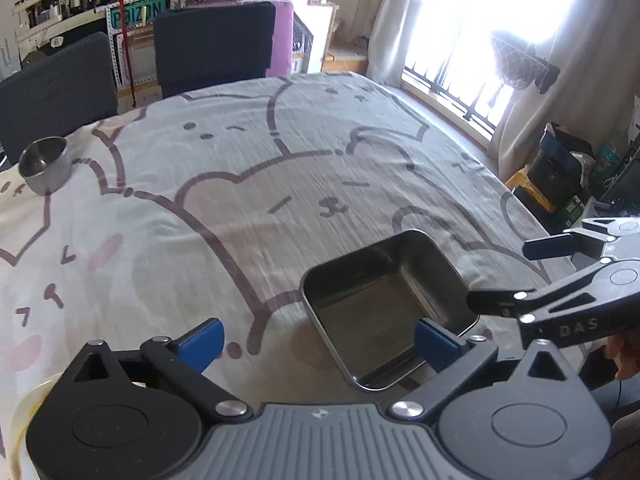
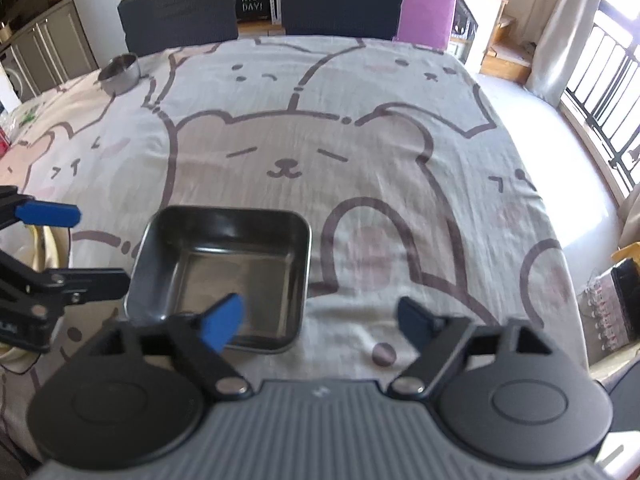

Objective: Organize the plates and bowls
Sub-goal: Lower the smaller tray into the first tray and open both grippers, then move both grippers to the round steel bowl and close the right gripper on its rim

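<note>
A square steel tray lies on the bear-print tablecloth, near the table's front edge; it also shows in the right wrist view. My left gripper is open and empty, its right fingertip over the tray's near corner. My right gripper is open and empty, its left fingertip over the tray's near rim. A round steel bowl stands at the far left of the table, also in the right wrist view. A pale plate rim shows at the lower left.
Two dark chairs stand behind the table's far edge, one with a purple cushion. A window with railings is on the right. Bags sit on the floor by the table's right side.
</note>
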